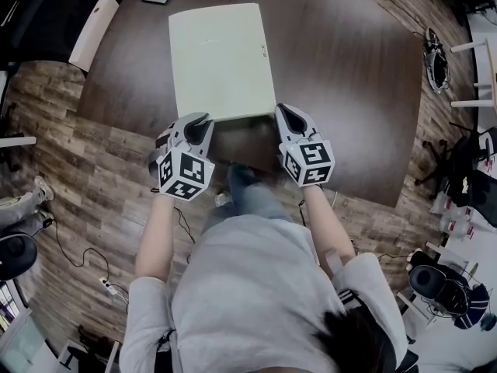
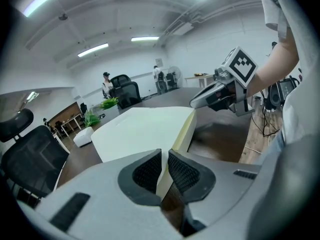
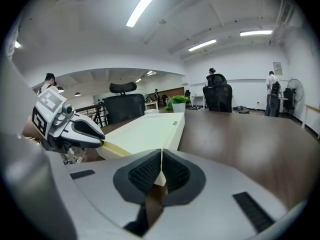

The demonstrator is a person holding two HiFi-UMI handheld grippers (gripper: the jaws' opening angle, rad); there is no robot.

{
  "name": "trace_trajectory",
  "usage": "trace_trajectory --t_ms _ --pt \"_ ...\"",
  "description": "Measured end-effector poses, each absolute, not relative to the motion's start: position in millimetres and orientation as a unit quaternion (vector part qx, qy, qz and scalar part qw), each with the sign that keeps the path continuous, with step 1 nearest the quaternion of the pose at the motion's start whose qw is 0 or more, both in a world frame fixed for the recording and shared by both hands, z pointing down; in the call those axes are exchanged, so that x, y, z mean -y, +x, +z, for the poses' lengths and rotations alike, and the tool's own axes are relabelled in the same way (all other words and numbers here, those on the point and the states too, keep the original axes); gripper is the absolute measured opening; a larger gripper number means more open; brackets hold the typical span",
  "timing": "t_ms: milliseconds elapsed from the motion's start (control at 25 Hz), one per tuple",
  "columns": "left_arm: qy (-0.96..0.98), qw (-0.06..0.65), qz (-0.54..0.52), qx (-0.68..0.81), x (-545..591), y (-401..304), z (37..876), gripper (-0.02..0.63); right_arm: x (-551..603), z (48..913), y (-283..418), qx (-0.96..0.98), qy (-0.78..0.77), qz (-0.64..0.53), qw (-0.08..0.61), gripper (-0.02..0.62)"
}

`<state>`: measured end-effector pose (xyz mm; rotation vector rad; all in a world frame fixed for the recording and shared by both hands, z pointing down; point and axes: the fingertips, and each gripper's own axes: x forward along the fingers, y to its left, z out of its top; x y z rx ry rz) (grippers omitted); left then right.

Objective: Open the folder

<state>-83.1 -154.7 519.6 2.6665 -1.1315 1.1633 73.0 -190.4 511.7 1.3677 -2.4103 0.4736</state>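
Two near folder [image 1: 221,57] corners hidden, clamped by left gripper [image 1: 199,124], right gripper [image 1: 288,116]

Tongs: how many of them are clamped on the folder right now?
2. The left tongs pinch the near left corner of the folder; the right tongs pinch its near right corner. No other tongs are in view.
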Motion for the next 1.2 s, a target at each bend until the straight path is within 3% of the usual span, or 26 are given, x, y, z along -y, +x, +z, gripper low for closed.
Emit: trace_trajectory --t_ms 720,920,1080,1200 --pt "0.856 0.016 0.352 0.379 156.0 -84.4 516.7 0.035 189.0 534.7 75.3 0.843 0.460 0.188 0.204 0.014" --pt "0.852 0.025 0.342 0.395 156.4 -87.5 512.1 0.035 164.1 578.1 82.6 0.826 0.433 0.183 0.312 0.014" --pt "0.851 0.001 0.357 0.386 158.6 -86.5 508.7 0.035 167.5 547.7 92.1 0.825 0.492 0.203 0.190 0.014" --pt "0.850 -0.014 0.371 0.375 157.4 -83.7 513.1 0.035 181.4 524.3 90.7 0.837 0.494 0.176 0.156 0.014"
